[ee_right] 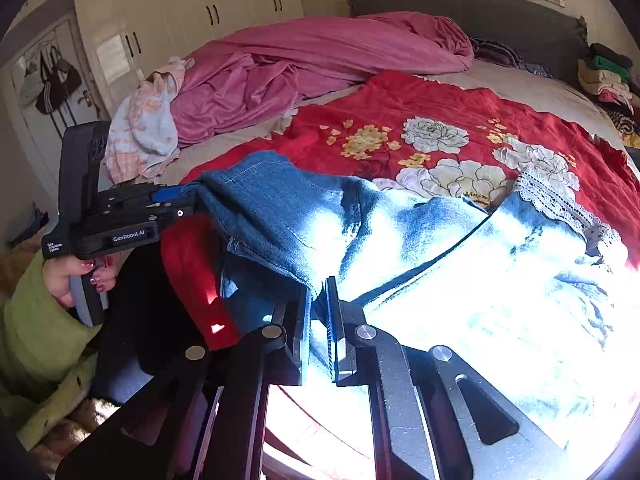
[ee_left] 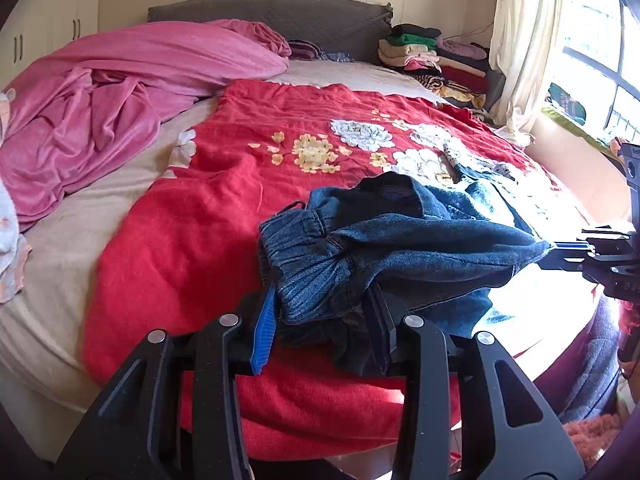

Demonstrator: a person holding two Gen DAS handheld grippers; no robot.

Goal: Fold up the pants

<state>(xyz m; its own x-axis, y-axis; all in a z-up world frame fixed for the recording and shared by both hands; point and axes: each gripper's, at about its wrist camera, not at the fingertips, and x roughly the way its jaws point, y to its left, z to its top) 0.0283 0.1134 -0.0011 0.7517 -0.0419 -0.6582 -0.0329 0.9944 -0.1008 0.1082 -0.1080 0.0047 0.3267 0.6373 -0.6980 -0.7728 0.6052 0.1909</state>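
Observation:
Blue denim pants (ee_left: 400, 240) with an elastic waistband and lace-trimmed hems (ee_right: 560, 204) lie on the red floral blanket (ee_left: 240, 184) near the bed's front edge. My left gripper (ee_left: 324, 308) is shut on the bunched waistband, lifted a little off the blanket. It also shows in the right wrist view (ee_right: 188, 196) at the left, pinching the denim. My right gripper (ee_right: 319, 300) is shut on a fold of the pants (ee_right: 280, 216). It shows at the right edge of the left wrist view (ee_left: 560, 250), pulling the cloth taut.
A crumpled pink blanket (ee_left: 100, 120) lies at the bed's far left. A stack of folded clothes (ee_left: 432, 52) sits by the headboard at the right. A window and curtain (ee_left: 528, 40) are at the right. Wardrobe doors (ee_right: 208, 12) stand beyond the bed.

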